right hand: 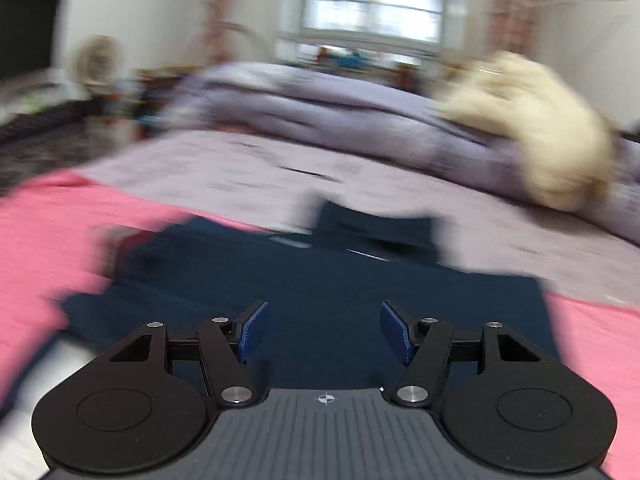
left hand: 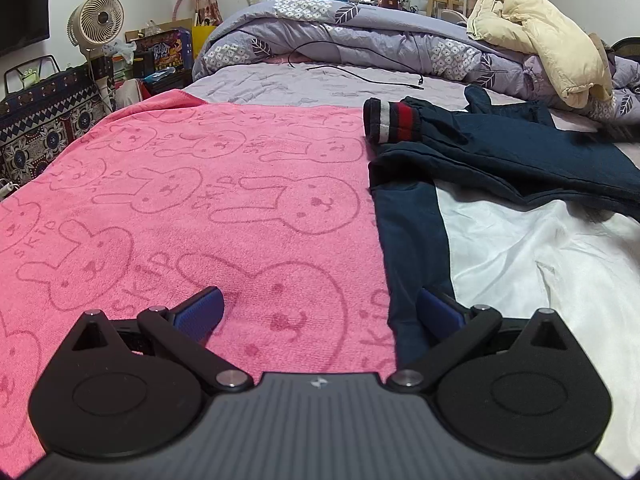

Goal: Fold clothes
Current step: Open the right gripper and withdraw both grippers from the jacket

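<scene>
Jacket: a navy and white jacket (left hand: 500,216) lies spread on the bed, over the right part of the pink towel; in the left wrist view its navy side panel runs toward the camera beside a white panel, and its navy upper part crosses the bed farther back.
Cuff: a sleeve end with a ribbed cuff (left hand: 394,120) striped navy, white and red rests on the towel at the jacket's left edge.
Left gripper: the left gripper (left hand: 320,312) sits low over the towel's near part, its fingers (left hand: 202,312) spread wide with nothing between them; the right-hand blue pad is over or against the jacket's navy panel, and contact cannot be judged.
Right gripper: the right gripper (right hand: 324,332) hangs above the navy cloth (right hand: 320,280), its fingers (right hand: 252,332) apart and empty; this view is heavily blurred.
Towel: a pink towel (left hand: 180,200) printed with rabbits and letters covers the near half of the bed.
Bed: a lilac sheet (left hand: 300,82) shows behind the towel, with a thin black cable (left hand: 360,76) lying on it.
Bedding: a bunched lilac quilt (left hand: 340,32) with leaf and flower patches lies at the far end, and a cream padded coat (left hand: 540,40) rests on its right part.
Surroundings: a white fan (left hand: 98,20) stands at the left beside boxes and a patterned bag (left hand: 44,120); soft toys sit on the window sill.
</scene>
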Motion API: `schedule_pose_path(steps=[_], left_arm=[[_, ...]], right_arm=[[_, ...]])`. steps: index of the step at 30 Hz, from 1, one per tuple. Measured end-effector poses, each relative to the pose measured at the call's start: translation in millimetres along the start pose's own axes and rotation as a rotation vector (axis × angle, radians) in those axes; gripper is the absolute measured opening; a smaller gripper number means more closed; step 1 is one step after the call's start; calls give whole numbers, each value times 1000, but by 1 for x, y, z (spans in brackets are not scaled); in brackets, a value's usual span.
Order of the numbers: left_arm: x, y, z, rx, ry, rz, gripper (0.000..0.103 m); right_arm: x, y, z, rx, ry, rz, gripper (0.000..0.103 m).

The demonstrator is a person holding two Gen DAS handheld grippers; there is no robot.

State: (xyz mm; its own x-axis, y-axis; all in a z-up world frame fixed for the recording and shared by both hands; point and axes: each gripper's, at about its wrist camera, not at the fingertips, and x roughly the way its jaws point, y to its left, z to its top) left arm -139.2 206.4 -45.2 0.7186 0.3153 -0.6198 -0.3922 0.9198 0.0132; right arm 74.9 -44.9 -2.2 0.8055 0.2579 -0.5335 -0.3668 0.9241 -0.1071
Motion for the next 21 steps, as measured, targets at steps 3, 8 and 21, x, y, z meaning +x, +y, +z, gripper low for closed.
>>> schedule_pose_path(steps=[3, 8, 21], left_arm=[[0, -1, 0, 3, 1, 3, 103], [1, -2, 0, 10, 4, 8, 103], [-66, -5, -10, 72, 18, -20, 103]], right_arm=[[27, -63, -29, 100, 133, -156, 61], [-11, -106, -43, 245, 103, -121, 64], [-182, -51, -116, 50, 75, 187, 74]])
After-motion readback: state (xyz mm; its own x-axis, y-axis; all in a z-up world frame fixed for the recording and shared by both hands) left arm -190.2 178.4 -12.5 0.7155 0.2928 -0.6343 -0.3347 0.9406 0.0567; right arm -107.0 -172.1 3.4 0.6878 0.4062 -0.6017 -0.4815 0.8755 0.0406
